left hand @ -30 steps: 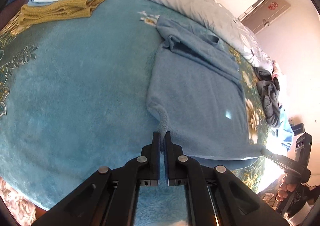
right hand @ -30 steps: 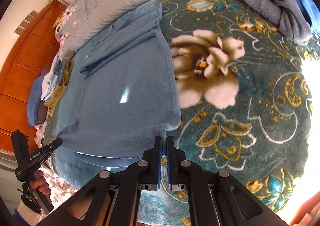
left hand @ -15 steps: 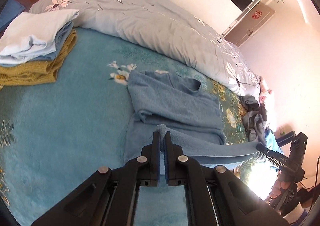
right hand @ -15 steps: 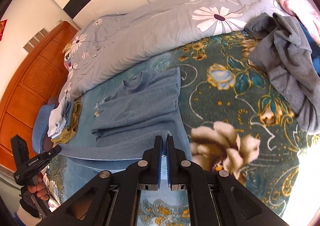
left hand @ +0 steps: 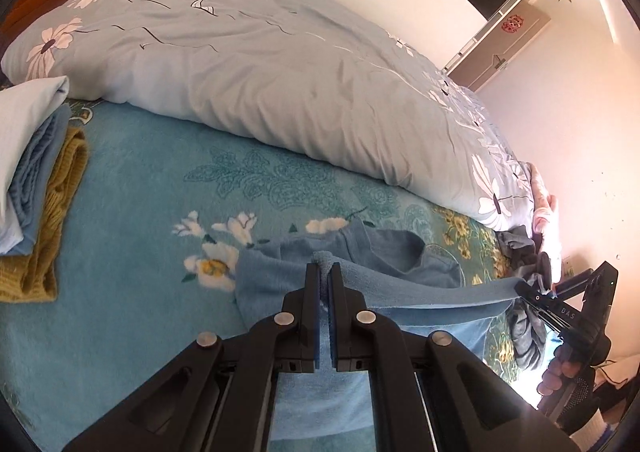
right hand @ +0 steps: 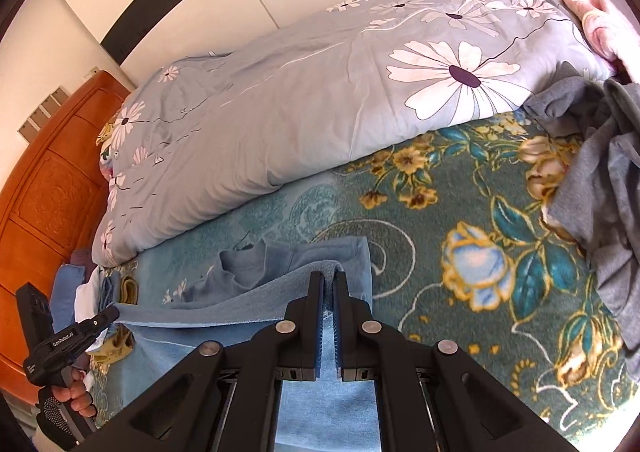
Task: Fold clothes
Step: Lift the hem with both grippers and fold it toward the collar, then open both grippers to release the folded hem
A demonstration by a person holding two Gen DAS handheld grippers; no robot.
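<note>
Bedroom scene: bed covered by a teal floral blanket (left hand: 132,187), grey daisy-print duvet (left hand: 256,63) bunched along the far side, wooden headboard (right hand: 44,187) at one end.

Task's thing is a blue sweater (left hand: 400,252), lying on the blanket mid-bed, collar end toward the duvet. Its hem edge is lifted off the bed and stretched taut between the two tools, with the rest of the body flat underneath.

Left tool (left hand: 325,272): jaws closed, gripping one hem corner of the sweater. Right tool (right hand: 329,280): jaws closed, gripping the other hem corner (each tool also shows at the edge of the other's view, with a hand on its handle).

Progress, judged: sleeves look already folded in across the body, so the bottom-to-top fold is the step in hand, hem roughly over the upper body and not yet laid down. Left to do: set the hem near the collar, release, maybe smooth or move it.

Stack of folded clothes (left hand: 32,179) (white, blue, mustard knit) sits near the headboard, so some items are done. Crumpled grey garment (right hand: 600,155) at the other end looks unfolded.

Sweater fabric is soft, fleecy, thick; hem sags slightly between grips.
</note>
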